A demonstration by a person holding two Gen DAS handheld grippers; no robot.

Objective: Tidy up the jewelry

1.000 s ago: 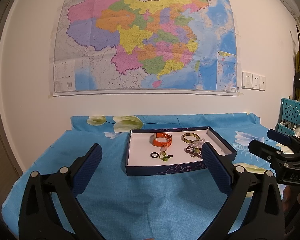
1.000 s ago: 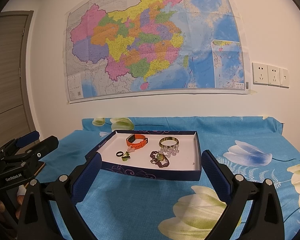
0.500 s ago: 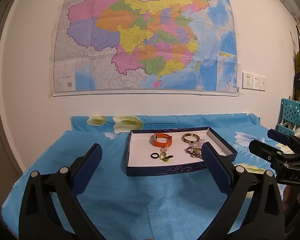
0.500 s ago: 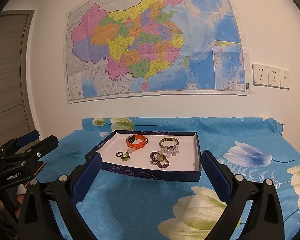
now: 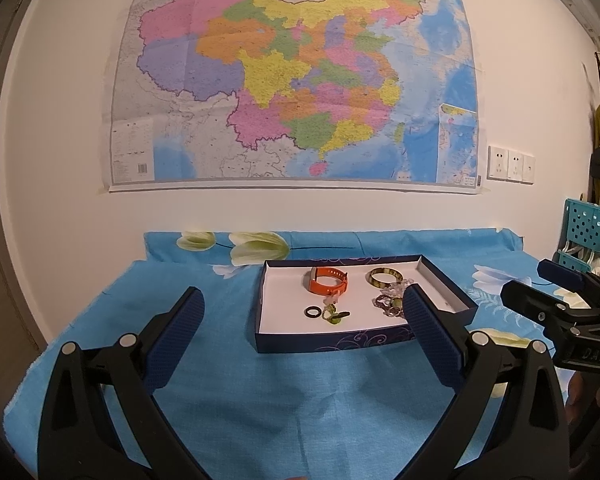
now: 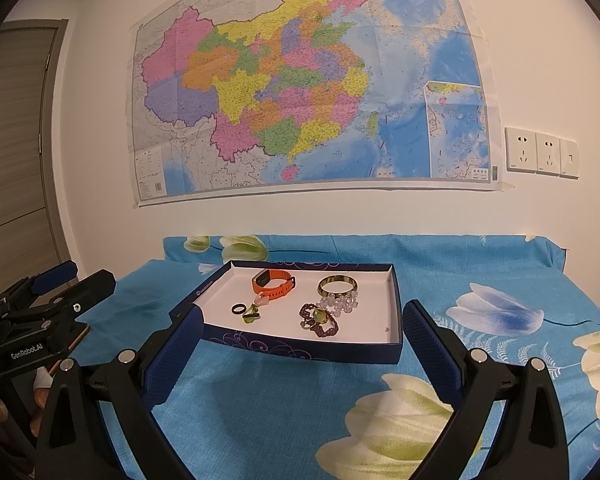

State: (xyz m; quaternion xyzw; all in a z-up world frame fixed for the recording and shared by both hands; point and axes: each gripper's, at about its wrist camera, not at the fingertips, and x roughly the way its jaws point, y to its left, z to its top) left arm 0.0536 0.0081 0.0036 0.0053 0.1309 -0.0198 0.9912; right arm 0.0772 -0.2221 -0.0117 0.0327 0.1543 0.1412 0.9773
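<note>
A large multicoloured paper map (image 6: 300, 80) covered the white wall, hung flat above the table. Below it, a blue cotton cloth printed with pale flowers (image 6: 280, 400) lay spread over the table, seemingly to give small pieces a soft bed. On the cloth sat a shallow navy cardboard tray with a white floor (image 6: 374, 322), and all the jewelry I could see rested inside it, kept together by its low walls. An orange rubber wristband (image 6: 274, 282) stood on its edge near the back, a gold-rimmed green bangle (image 6: 337, 285) lay flat to its right with clear crystal beads (image 6: 338, 303) touching it, a dark red beaded bracelet (image 6: 320, 322) sat in front, and a small black ring (image 6: 238, 309) lay beside a green pendant (image 6: 251, 315). The left gripper (image 5: 300, 316) and the right gripper (image 6: 302, 330) each hovered short of the tray, blue pads spread wide with nothing between them. This could have been pieces waiting to be sorted, or pieces gathered in.
</note>
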